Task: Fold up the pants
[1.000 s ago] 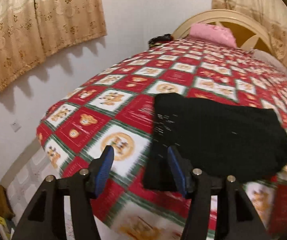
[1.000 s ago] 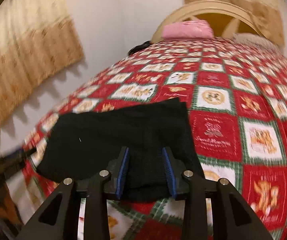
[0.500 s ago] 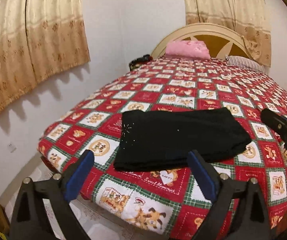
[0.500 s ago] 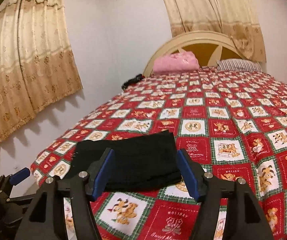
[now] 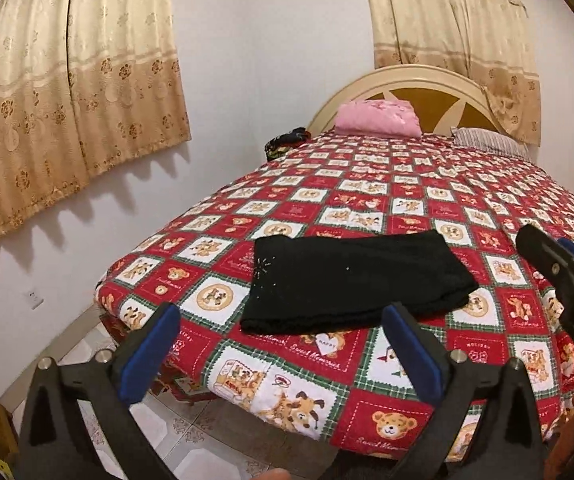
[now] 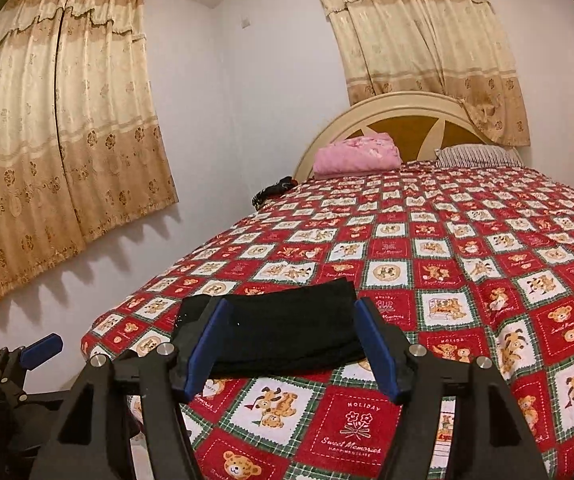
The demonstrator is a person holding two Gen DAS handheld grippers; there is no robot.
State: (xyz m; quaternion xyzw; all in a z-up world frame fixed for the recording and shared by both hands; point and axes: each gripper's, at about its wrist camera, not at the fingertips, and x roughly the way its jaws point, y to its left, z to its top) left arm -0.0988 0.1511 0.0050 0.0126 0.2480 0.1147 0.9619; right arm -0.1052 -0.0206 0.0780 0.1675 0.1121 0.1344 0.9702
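Note:
The black pants (image 5: pixel 351 276) lie folded in a flat rectangle near the foot corner of the bed, also seen in the right wrist view (image 6: pixel 287 336). My left gripper (image 5: pixel 281 310) hovers short of the pants' near edge; its jaws are opening wide with nothing between them. My right gripper (image 6: pixel 291 304) is open, back from the pants' right end, touching nothing. One of its fingers (image 5: pixel 547 260) shows at the right edge of the left wrist view.
A red patchwork quilt (image 5: pixel 407 200) covers the bed. A pink folded cloth (image 5: pixel 379 118) and a striped pillow (image 5: pixel 487 140) sit by the headboard, a dark item (image 5: pixel 287 140) at the far left edge. Tiled floor (image 5: pixel 191 432) lies below; curtains hang on both walls.
Both grippers have drawn back and up from the pants, and their jaws have spread much wider. The pants stay folded on the quilt.

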